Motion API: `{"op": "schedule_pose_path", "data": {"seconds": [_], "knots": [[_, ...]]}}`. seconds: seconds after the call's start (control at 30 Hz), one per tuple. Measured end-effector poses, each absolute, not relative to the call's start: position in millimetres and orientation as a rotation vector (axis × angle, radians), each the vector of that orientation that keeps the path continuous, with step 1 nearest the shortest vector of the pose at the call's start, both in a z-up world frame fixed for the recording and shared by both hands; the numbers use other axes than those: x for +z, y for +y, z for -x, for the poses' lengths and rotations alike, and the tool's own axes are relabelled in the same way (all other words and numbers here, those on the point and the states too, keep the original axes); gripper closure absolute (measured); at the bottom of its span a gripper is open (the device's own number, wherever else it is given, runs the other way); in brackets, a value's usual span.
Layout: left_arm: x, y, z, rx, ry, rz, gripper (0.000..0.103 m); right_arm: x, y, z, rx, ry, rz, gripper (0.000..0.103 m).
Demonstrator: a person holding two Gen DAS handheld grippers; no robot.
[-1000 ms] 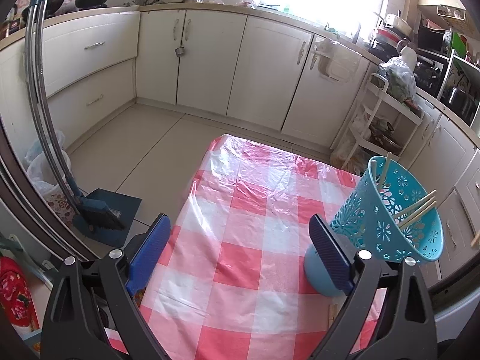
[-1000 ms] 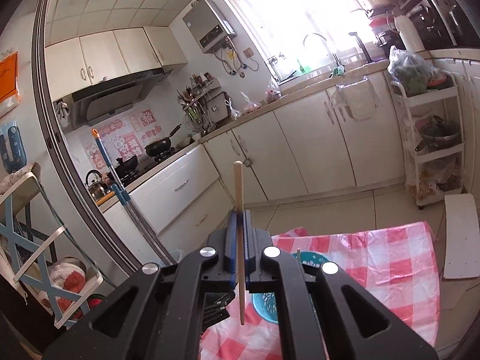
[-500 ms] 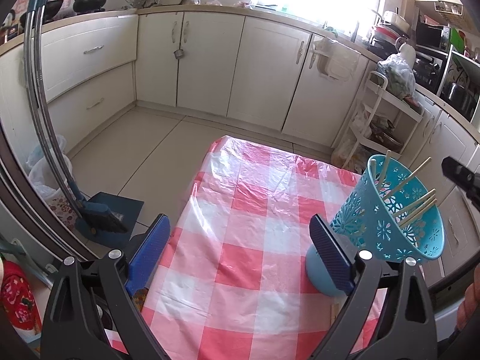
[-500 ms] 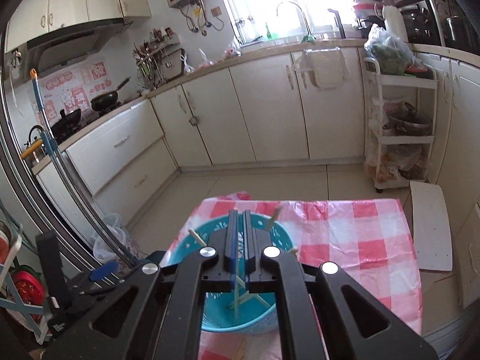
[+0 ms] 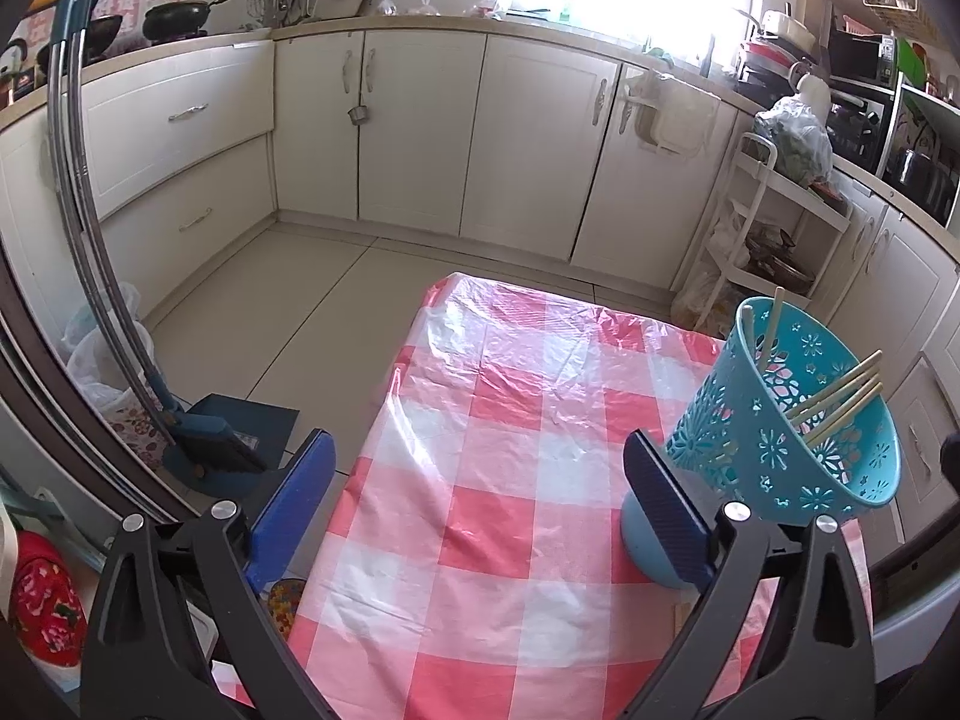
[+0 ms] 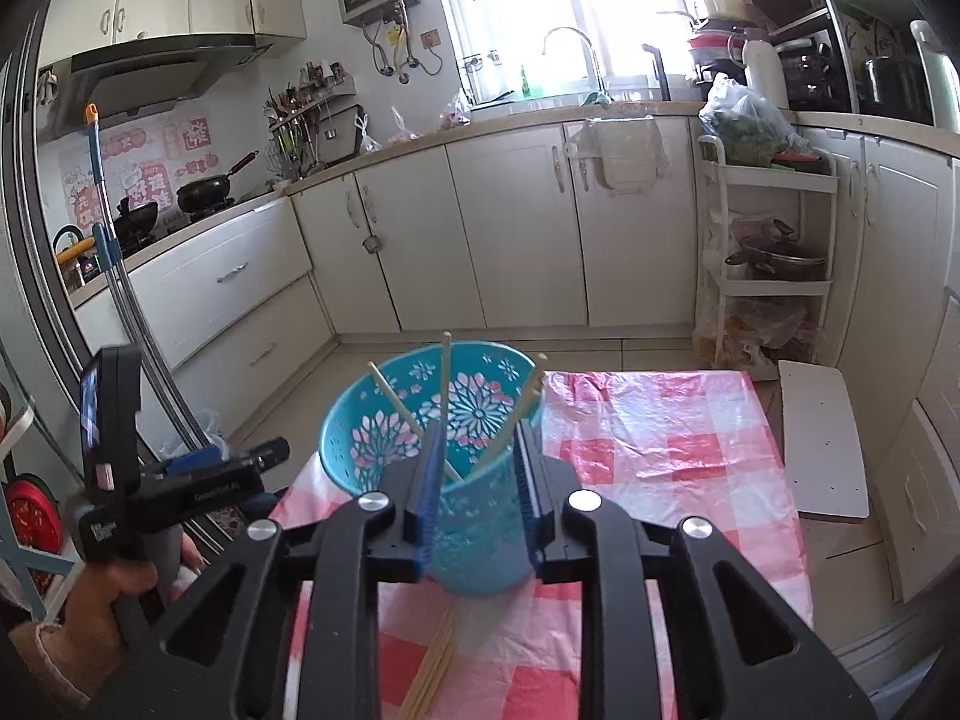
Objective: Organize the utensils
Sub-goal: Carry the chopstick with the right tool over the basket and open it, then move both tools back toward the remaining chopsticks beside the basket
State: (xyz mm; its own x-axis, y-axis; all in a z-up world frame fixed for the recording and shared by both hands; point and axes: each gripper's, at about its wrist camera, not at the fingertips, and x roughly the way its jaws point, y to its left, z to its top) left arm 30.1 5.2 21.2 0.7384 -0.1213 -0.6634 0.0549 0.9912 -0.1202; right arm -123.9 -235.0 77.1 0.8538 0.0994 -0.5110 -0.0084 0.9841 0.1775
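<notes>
A turquoise perforated holder (image 5: 792, 414) (image 6: 444, 420) stands on the red-and-white checked tablecloth (image 5: 504, 480), with several wooden chopsticks (image 5: 840, 396) leaning inside it. More chopsticks (image 6: 435, 666) lie loose on the cloth in front of the holder. My right gripper (image 6: 477, 450) is partly open and empty, just before the holder's near wall. My left gripper (image 5: 477, 474) is wide open and empty over the cloth, left of the holder. It also shows in the right wrist view (image 6: 180, 480).
The table (image 6: 660, 438) is small, with floor on all sides. A blue dustpan and broom (image 5: 222, 444) stand left of it. A white board (image 6: 822, 438) lies to the right. A white rack (image 6: 774, 276) and cabinets (image 5: 420, 132) stand behind.
My right gripper, which held a chopstick upright, lowered it into the holder, let go and opened, then pulled back. The left gripper stayed open and barely moved.
</notes>
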Motion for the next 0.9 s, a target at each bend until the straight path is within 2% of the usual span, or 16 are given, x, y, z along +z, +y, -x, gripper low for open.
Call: {"op": "schedule_pose_path", "data": {"seconds": [0.13, 0.3, 0.37, 0.43, 0.9], "knots": [[17, 2, -29, -0.087, 0.734, 0.069, 0.009, 39, -243, 139, 0.001, 0.581, -0.156, 0.075], [9, 3, -29, -0.043, 0.737, 0.055, 0.009, -4, -267, 134, -0.076, 0.698, -0.278, 0.075], [7, 4, -28, -0.037, 0.740, 0.067, 0.009, -7, -271, 132, -0.081, 0.702, -0.306, 0.074], [5, 2, -28, -0.034, 0.743, 0.062, 0.009, -8, -268, 131, -0.079, 0.700, -0.294, 0.069], [6, -4, -20, -0.063, 0.750, 0.048, 0.008, -24, -238, 129, -0.030, 0.759, -0.208, 0.058]]}}
